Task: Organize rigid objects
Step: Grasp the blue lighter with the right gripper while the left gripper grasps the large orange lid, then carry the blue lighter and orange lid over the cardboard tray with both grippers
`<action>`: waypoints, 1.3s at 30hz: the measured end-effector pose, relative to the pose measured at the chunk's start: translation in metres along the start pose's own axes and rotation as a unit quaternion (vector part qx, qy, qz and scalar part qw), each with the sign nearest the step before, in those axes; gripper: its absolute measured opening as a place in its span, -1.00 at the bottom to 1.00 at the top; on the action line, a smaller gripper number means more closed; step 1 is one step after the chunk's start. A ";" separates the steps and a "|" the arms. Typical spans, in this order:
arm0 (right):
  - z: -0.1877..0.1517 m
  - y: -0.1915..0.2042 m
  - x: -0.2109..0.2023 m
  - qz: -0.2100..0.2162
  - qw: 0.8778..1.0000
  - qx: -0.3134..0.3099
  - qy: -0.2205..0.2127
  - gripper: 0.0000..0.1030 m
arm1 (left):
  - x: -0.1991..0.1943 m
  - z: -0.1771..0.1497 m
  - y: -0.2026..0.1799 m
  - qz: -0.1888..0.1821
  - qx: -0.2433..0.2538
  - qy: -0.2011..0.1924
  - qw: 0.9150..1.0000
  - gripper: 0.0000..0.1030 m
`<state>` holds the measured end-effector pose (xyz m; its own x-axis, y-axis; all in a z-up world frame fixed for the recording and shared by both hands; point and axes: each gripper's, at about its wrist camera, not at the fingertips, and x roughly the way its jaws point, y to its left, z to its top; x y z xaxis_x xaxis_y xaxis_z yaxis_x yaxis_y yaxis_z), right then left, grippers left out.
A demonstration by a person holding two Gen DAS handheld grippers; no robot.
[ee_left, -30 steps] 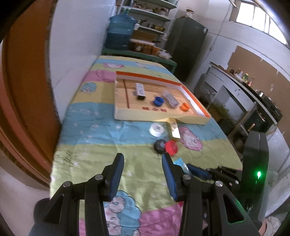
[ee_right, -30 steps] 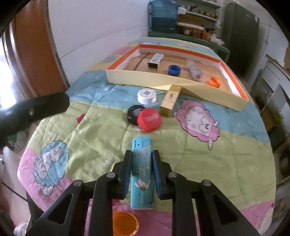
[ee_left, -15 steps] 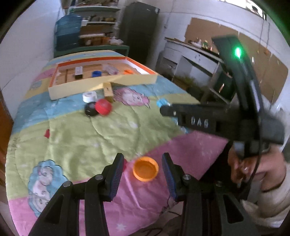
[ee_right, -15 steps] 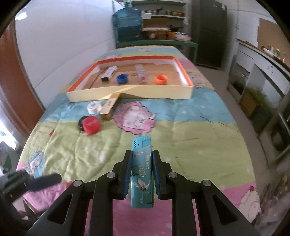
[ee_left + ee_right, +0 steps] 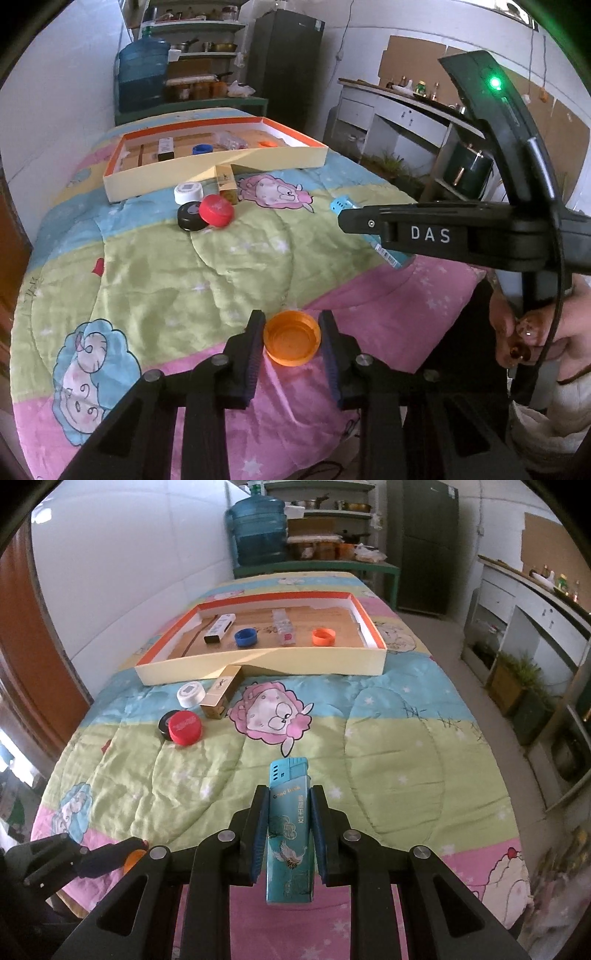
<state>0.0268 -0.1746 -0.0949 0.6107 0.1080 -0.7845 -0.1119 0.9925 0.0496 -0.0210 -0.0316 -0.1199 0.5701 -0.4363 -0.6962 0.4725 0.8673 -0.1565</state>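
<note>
Teal lighter (image 5: 289, 827) lengthwise, nozzle forward

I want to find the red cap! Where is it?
In the right wrist view, the red cap lies on the quilt, left of centre, leaning on a black cap, just in front of the white cap and the gold box.

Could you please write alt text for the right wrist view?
The right hand-held gripper clamps an upright teal plastic lighter above a colourful cartoon quilt. Farther off, a shallow orange-rimmed cardboard tray holds a blue plastic bottle cap and an orange plastic bottle cap.
</note>
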 end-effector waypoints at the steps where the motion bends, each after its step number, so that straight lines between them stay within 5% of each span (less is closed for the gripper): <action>1: 0.000 0.001 0.001 0.001 1.000 0.000 0.001 -0.57 | 0.000 0.000 0.000 0.002 0.002 0.000 1.000 -0.42; 21: 0.036 0.017 -0.002 0.021 0.999 -0.024 -0.020 -0.57 | -0.016 0.061 0.052 0.071 -0.081 -0.037 0.993 -0.42; 39: 0.075 0.018 0.011 0.031 0.999 -0.025 -0.022 -0.57 | 0.000 0.107 0.074 0.075 -0.102 -0.047 0.991 -0.42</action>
<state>0.0902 -0.1510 -0.0562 0.6344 0.1729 -0.7534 -0.1885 0.9798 0.0661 0.0860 0.0072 -0.0567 0.6879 -0.3107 -0.6560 0.2374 0.9504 -0.2012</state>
